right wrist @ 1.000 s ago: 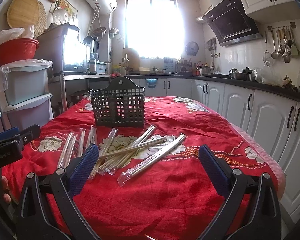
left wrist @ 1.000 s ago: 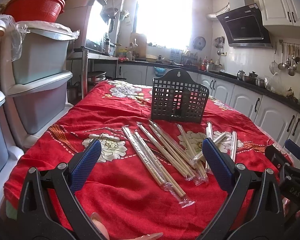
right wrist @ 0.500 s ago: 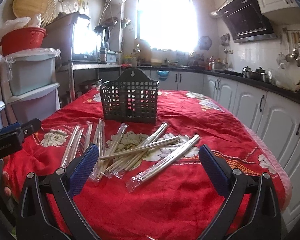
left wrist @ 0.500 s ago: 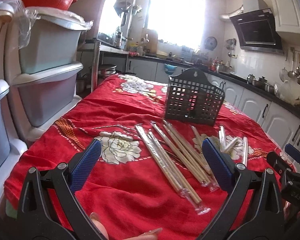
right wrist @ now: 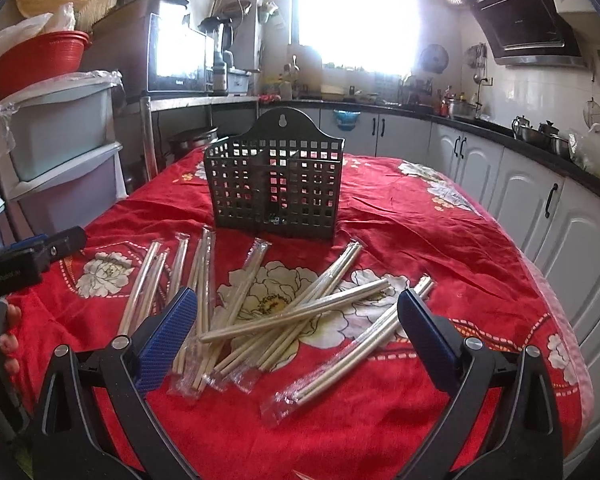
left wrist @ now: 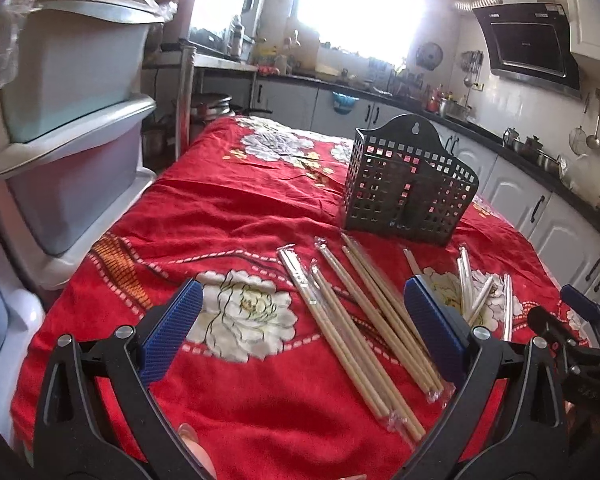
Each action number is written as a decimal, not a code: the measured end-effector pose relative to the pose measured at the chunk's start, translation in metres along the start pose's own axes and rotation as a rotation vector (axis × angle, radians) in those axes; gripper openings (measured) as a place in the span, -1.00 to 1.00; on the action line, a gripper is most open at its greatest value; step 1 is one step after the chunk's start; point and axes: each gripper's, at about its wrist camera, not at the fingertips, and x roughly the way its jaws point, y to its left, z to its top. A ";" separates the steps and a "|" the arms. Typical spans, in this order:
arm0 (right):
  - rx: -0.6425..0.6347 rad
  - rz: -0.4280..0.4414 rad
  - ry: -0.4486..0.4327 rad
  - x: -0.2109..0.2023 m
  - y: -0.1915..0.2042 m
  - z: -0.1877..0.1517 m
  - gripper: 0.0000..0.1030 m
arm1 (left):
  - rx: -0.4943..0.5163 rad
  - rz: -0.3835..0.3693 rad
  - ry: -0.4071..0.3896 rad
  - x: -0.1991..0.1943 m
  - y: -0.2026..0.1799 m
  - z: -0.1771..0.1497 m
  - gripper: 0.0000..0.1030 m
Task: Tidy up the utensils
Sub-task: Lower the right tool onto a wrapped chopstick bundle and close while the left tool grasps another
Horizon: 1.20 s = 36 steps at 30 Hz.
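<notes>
Several pairs of wooden chopsticks in clear wrappers (left wrist: 364, 320) lie scattered on the red flowered tablecloth (left wrist: 228, 216). They also show in the right wrist view (right wrist: 292, 312). A black perforated utensil holder (left wrist: 408, 188) stands upright behind them, and it shows in the right wrist view (right wrist: 276, 184) too. My left gripper (left wrist: 300, 328) is open and empty above the near left chopsticks. My right gripper (right wrist: 300, 328) is open and empty above the crossed pile. The right gripper shows at the right edge of the left wrist view (left wrist: 580, 336).
Stacked grey plastic bins (left wrist: 72, 128) stand close along the table's left side. White kitchen cabinets (right wrist: 540, 208) run along the right. The table's near edge lies just under both grippers. A bright window (right wrist: 348, 12) glares at the back.
Both grippers have moved forward and lower toward the chopsticks. The left view has swung right, so the chopsticks sit more centrally between its fingers. Both stay open.
</notes>
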 end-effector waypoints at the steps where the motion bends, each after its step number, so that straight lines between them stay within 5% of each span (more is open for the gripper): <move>1: 0.007 -0.002 0.018 0.005 -0.002 0.003 0.88 | 0.002 -0.003 0.005 0.002 0.000 0.002 0.80; 12: 0.130 -0.003 0.168 0.051 -0.033 0.018 0.85 | -0.060 -0.034 0.180 0.056 0.016 0.033 0.78; 17: 0.212 0.021 0.263 0.075 -0.049 0.020 0.53 | -0.101 -0.063 0.276 0.081 0.028 0.039 0.34; 25: 0.357 0.049 0.393 0.104 -0.065 0.017 -0.09 | -0.208 -0.118 0.407 0.117 0.044 0.037 0.00; 36: 0.539 0.018 0.498 0.138 -0.094 0.016 -0.33 | -0.354 -0.195 0.521 0.148 0.061 0.032 -0.17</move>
